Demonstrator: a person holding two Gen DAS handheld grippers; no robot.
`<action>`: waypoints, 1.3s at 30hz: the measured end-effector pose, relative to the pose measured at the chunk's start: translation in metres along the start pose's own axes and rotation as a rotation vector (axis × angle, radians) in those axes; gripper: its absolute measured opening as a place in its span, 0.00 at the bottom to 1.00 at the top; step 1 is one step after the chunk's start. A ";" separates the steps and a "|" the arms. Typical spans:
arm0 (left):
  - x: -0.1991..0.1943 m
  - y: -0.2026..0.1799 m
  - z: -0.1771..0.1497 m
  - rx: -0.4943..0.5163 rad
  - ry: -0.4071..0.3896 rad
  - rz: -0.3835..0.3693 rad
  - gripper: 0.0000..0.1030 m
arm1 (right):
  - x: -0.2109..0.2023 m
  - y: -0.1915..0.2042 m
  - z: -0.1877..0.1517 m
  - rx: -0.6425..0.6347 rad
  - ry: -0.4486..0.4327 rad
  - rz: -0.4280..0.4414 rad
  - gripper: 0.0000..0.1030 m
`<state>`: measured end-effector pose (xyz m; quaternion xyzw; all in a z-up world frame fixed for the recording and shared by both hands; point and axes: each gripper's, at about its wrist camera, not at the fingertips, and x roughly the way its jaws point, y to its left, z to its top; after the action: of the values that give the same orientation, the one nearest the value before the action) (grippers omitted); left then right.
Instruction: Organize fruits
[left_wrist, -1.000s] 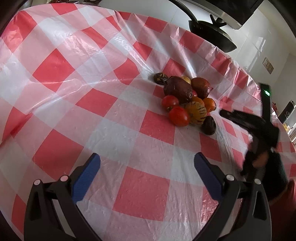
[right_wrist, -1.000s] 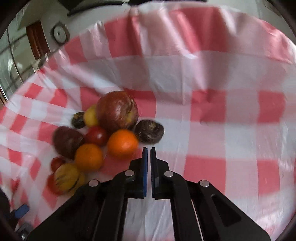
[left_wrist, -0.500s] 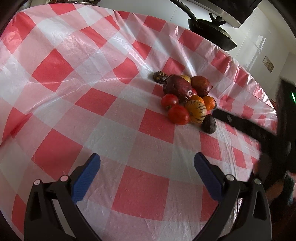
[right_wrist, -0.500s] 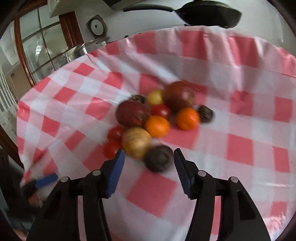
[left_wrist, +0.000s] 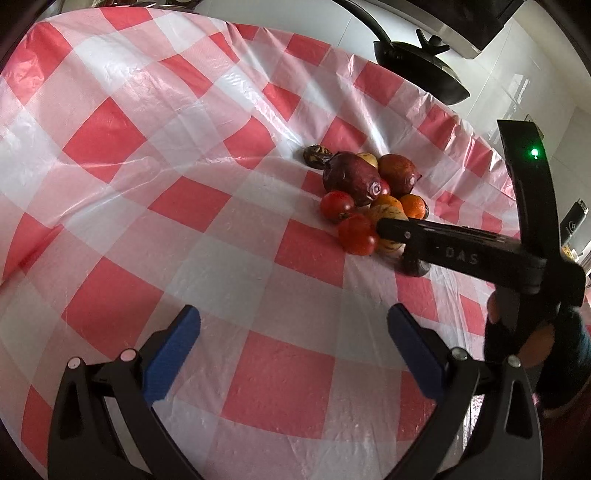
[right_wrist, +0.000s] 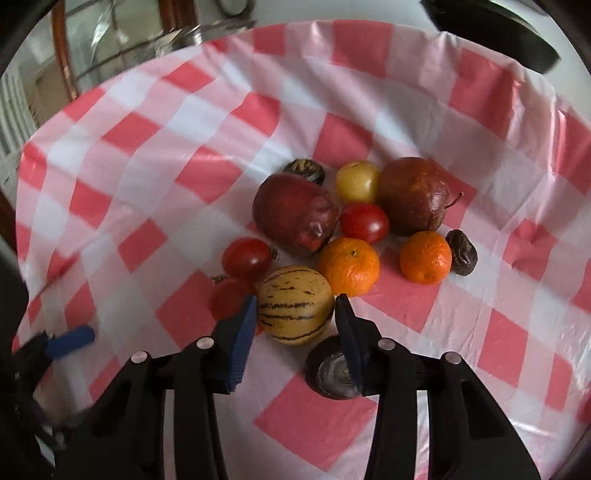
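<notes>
Two oranges (right_wrist: 349, 266); three tomatoes (right_wrist: 246, 258); two apples (right_wrist: 294, 214).

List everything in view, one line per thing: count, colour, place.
Tablecloth: one, red and white checks, under everything.
Striped melon: one, yellow with dark stripes, front of pile, between the right tongs' pads.
Oranges: two, orange, behind the melon.
Tomatoes: three or four, red, left and middle of pile.
Apples: two, dark red, back of pile.
Yellow fruit: one, pale yellow, between the apples.
Dark fruits: three, brownish black, at back, right and front.
Pan: one, black, beyond the table.
Left tongs: one, black with blue pads, open over bare cloth.
Right tongs: one, same colours, closing around the melon.
</notes>
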<state>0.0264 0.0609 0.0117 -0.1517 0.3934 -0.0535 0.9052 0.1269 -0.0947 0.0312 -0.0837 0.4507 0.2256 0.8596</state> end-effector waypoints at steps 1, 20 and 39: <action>0.000 0.000 0.000 0.000 0.000 0.000 0.98 | 0.001 -0.001 0.003 -0.002 0.010 0.002 0.41; -0.001 0.002 0.001 -0.019 -0.005 -0.014 0.98 | -0.076 -0.004 -0.033 0.179 -0.077 -0.015 0.40; 0.052 -0.050 0.030 0.089 0.065 0.147 0.87 | -0.067 -0.002 -0.130 0.240 -0.094 -0.117 0.42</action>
<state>0.0851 0.0093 0.0108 -0.0800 0.4297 -0.0094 0.8994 -0.0014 -0.1624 0.0101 0.0044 0.4282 0.1232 0.8952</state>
